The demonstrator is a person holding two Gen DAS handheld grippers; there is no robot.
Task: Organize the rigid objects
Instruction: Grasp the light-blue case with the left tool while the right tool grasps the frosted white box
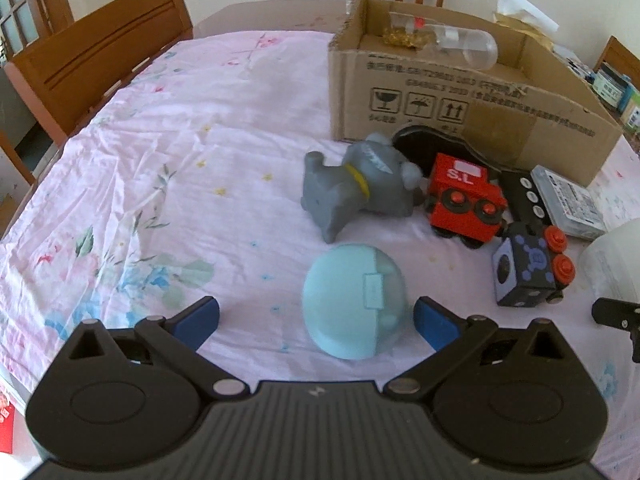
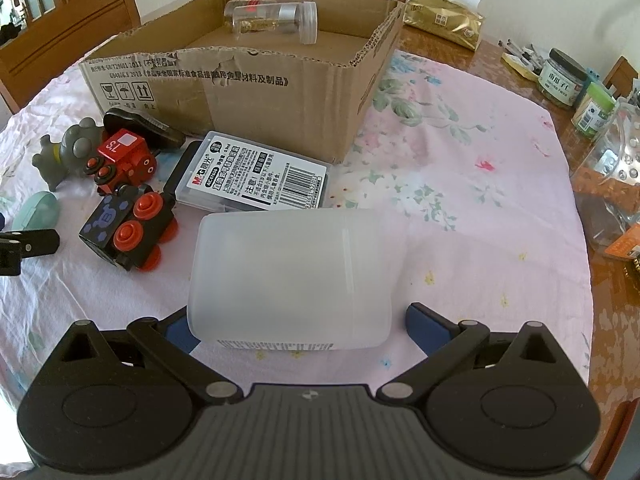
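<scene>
Left gripper (image 1: 316, 320) open around pale blue dome-shaped plastic case (image 1: 354, 300); right gripper (image 2: 298, 326) open around frosted white plastic container (image 2: 290, 276). Brown cardboard box (image 2: 280, 92): two clear plastic jars (image 2: 276, 20).

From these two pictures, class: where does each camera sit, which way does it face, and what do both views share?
Left wrist: sits on the left claw, facing across the table toward the cardboard box; its open fingers flank a pale blue case.
Right wrist: sits on the right claw, facing the same box; its open fingers flank a frosted white container.
Shared: box, grey elephant toy, red train.
</scene>
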